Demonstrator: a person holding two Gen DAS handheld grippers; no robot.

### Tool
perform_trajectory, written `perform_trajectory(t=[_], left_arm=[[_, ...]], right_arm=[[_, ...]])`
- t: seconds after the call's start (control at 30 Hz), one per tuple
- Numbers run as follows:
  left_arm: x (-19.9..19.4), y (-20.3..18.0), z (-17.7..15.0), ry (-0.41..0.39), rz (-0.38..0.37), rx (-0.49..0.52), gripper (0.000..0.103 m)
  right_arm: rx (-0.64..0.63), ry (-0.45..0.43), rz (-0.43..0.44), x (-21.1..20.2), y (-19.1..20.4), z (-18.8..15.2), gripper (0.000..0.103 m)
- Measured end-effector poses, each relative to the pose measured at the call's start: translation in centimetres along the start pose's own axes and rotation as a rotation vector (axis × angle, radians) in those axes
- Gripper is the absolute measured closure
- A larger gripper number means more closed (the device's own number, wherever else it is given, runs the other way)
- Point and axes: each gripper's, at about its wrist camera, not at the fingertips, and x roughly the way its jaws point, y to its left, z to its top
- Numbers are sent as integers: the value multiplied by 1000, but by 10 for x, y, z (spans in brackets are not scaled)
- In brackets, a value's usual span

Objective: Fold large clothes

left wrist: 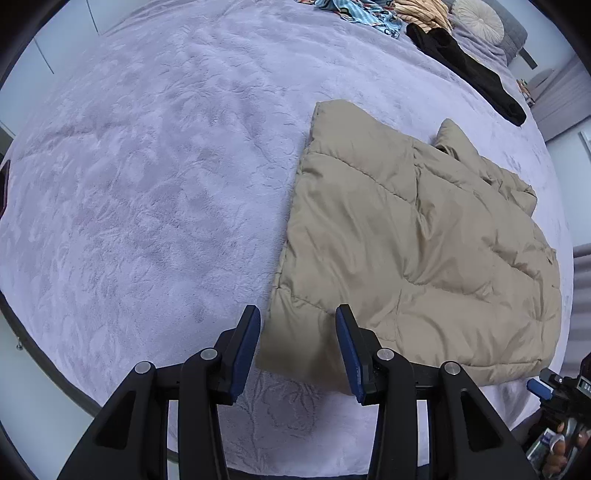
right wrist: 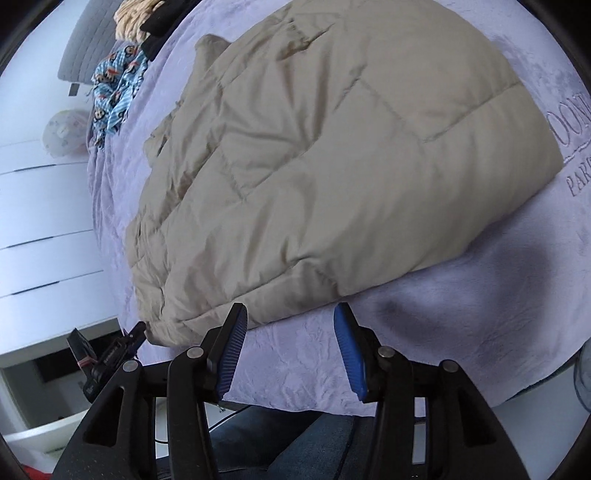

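A beige quilted puffer jacket (left wrist: pixel 413 243) lies folded flat on a lilac plush bedspread (left wrist: pixel 140 177). My left gripper (left wrist: pixel 297 314) is open and empty, its blue pads either side of the jacket's near left corner, just above it. In the right wrist view the jacket (right wrist: pixel 332 147) fills the middle. My right gripper (right wrist: pixel 290 314) is open and empty, just off the jacket's near edge over the bedspread (right wrist: pixel 461 314). The right gripper also shows in the left wrist view (left wrist: pixel 543 387) at the lower right.
A black garment (left wrist: pixel 469 70), a blue patterned cloth (left wrist: pixel 365 14), a striped yellow cloth (left wrist: pixel 424 14) and a round cushion (left wrist: pixel 478 16) lie at the bed's far end. White drawers (right wrist: pixel 44 236) stand beside the bed. The bed's edge is close below both grippers.
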Motion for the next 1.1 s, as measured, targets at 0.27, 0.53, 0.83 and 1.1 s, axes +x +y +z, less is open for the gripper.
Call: perform_trajectory(t=[0.27,0.53,0.83,1.1], left_arm=[[-1,-15,4,2,-9,60,25],[7,-19,6,28,-11,98,24],[15,-18,14,17,-6,113,0],[27,-15,20,24,8,123,0]], right_arm=[[-116,-4,1,17,27,-33,44],[-200,7,-49,27,50,-59,36],[-213,2,-97,36,56,-65,35],[-237,-31,-135,39,65,-71,21]])
